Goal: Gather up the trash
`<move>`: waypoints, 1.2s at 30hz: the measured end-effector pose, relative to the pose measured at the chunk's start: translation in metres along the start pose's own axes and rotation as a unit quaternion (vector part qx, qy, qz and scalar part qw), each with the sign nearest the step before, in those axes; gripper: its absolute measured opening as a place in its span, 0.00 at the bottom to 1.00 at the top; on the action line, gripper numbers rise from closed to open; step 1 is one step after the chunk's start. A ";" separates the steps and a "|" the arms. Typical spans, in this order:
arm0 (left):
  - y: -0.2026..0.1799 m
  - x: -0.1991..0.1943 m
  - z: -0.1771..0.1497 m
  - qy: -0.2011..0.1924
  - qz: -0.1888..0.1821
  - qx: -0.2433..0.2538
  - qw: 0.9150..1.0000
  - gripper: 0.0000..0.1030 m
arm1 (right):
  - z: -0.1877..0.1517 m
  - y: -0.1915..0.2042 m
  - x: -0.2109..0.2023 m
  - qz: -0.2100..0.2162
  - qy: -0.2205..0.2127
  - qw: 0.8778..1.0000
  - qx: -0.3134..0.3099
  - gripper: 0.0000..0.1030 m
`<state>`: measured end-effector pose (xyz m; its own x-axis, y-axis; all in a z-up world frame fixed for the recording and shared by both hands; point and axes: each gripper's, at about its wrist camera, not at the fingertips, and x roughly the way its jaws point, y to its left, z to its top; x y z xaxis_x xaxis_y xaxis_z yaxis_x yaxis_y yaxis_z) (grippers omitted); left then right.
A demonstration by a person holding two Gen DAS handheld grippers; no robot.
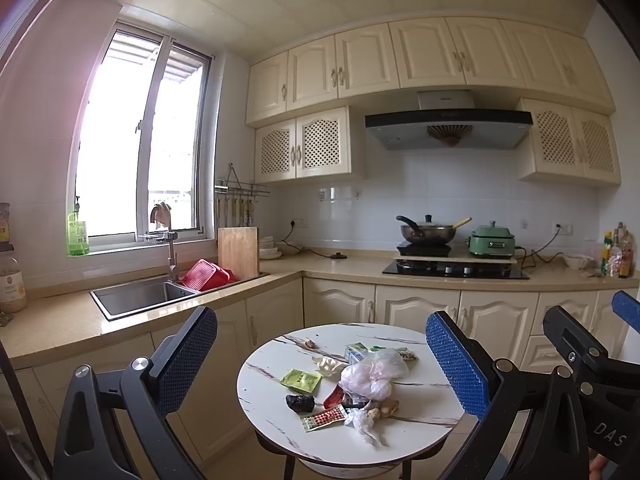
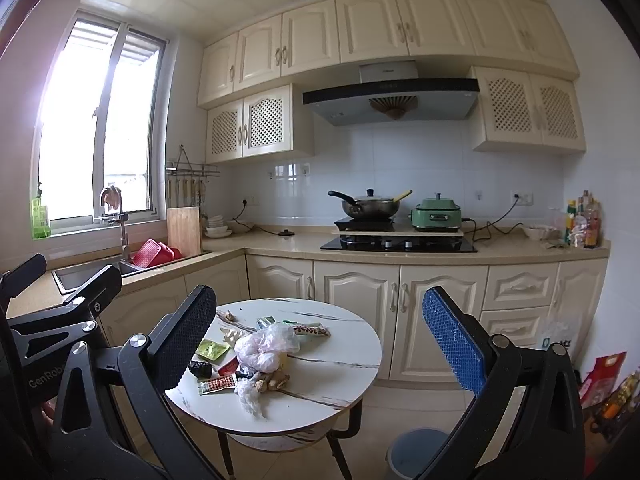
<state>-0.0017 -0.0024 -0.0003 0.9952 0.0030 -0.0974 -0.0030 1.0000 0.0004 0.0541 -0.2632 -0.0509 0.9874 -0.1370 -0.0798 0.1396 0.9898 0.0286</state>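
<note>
A pile of trash lies on a round white marble table (image 1: pixel 276 428) (image 2: pixel 340 380). It includes a pinkish plastic bag (image 1: pixel 374 374) (image 2: pixel 264 346), a green sachet (image 1: pixel 301 380) (image 2: pixel 212 349), a black crumpled lump (image 1: pixel 300 403) (image 2: pixel 200 369), a red-and-green wrapper (image 1: pixel 324 418) (image 2: pixel 218 384), crumpled clear film (image 1: pixel 364 424) (image 2: pixel 250 396) and pieces of ginger (image 1: pixel 386 408) (image 2: pixel 278 380). My left gripper (image 1: pixel 322 360) hangs open above and short of the table, holding nothing. My right gripper (image 2: pixel 320 340) is open too, level with it on its right.
A grey-blue bin (image 2: pixel 416 452) stands on the floor to the right of the table. Behind run an L-shaped counter with a sink (image 1: pixel 140 294), a hob (image 1: pixel 454 269) with a pan, and low cabinets. Bags (image 2: pixel 604 372) and bottles crowd the floor at far right.
</note>
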 end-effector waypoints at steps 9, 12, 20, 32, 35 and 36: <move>0.000 0.002 0.000 -0.001 0.002 -0.001 1.000 1.00 | 0.003 0.002 -0.001 0.001 -0.002 1.000 -0.003 1.00; -0.001 0.003 0.000 -0.001 0.002 -0.001 1.000 1.00 | 0.003 0.001 -0.001 0.001 -0.002 1.000 -0.003 1.00; 0.000 0.003 0.000 -0.003 0.002 -0.002 1.000 1.00 | 0.004 0.002 -0.001 0.002 -0.003 1.000 -0.003 1.00; 0.000 0.002 -0.001 -0.003 0.002 -0.003 1.000 1.00 | 0.005 0.002 -0.001 0.007 -0.005 1.000 -0.003 1.00; -0.001 0.002 0.000 -0.003 0.002 -0.004 1.000 1.00 | 0.005 0.002 -0.001 0.006 -0.005 1.000 -0.002 1.00; 0.000 0.002 0.000 -0.004 0.002 -0.003 1.000 1.00 | 0.005 0.002 -0.001 0.007 -0.005 1.000 -0.002 1.00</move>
<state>0.0003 -0.0028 -0.0009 0.9959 0.0075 -0.0901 -0.0081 0.9999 -0.0060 0.0538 -0.2608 -0.0457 0.9899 -0.1242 -0.0691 0.1261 0.9917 0.0250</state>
